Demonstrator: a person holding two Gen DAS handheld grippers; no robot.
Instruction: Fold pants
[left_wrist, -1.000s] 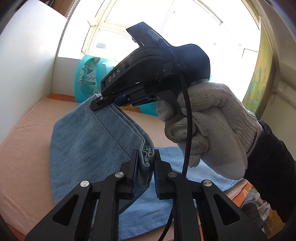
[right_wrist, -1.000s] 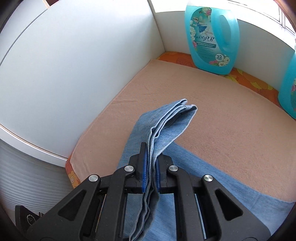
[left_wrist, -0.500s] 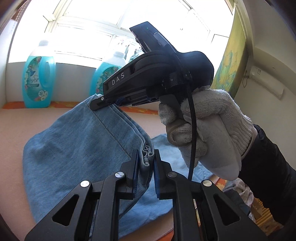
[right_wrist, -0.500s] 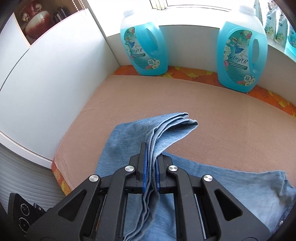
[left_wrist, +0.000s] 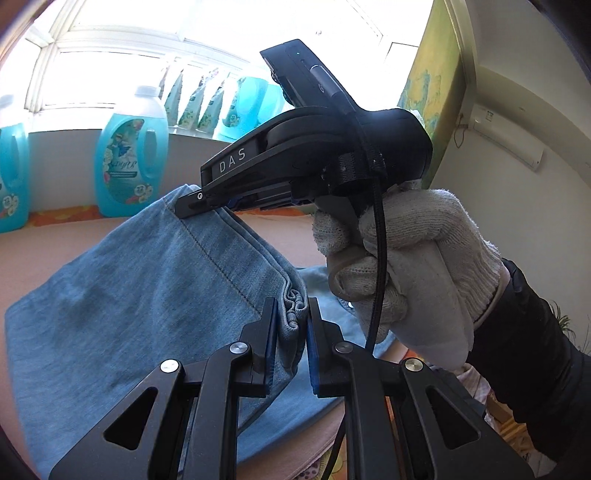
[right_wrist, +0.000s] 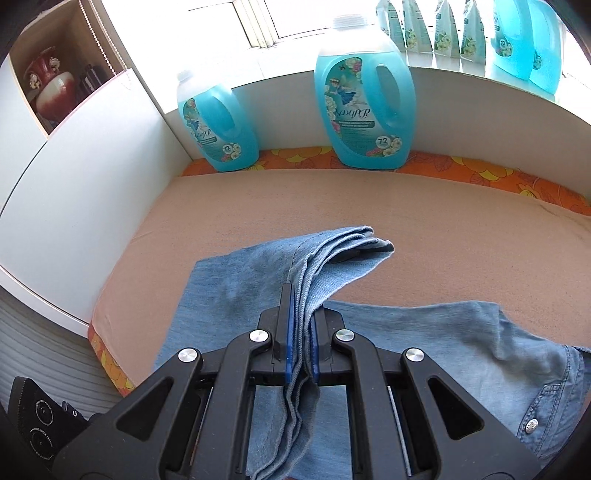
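Gripping the hem end of one pair of light blue denim pants (right_wrist: 229, 295), both black two-finger grippers were clamped on cloth: the left gripper (left_wrist: 291, 317) pinched a bunched hem corner, the right gripper (right_wrist: 301, 317) pinched several stacked hem layers. In the left wrist view the right gripper (left_wrist: 195, 201) also showed from the side, held by one hand in a white knit glove (left_wrist: 413, 266) with a black sleeve behind it. Pants lay partly on a peach-coloured padded surface (right_wrist: 443, 240), the held end lifted above it, the rest spread flat below, with one metal button (right_wrist: 531, 425) visible at the right edge. Two big turquoise detergent bottles (right_wrist: 365, 96) stood at the back on an orange floral strip (right_wrist: 480, 171); more bottles and about five pouches (right_wrist: 443, 33) sat on the sill, exact count unclear. White wall panel (right_wrist: 92, 177) on the left.
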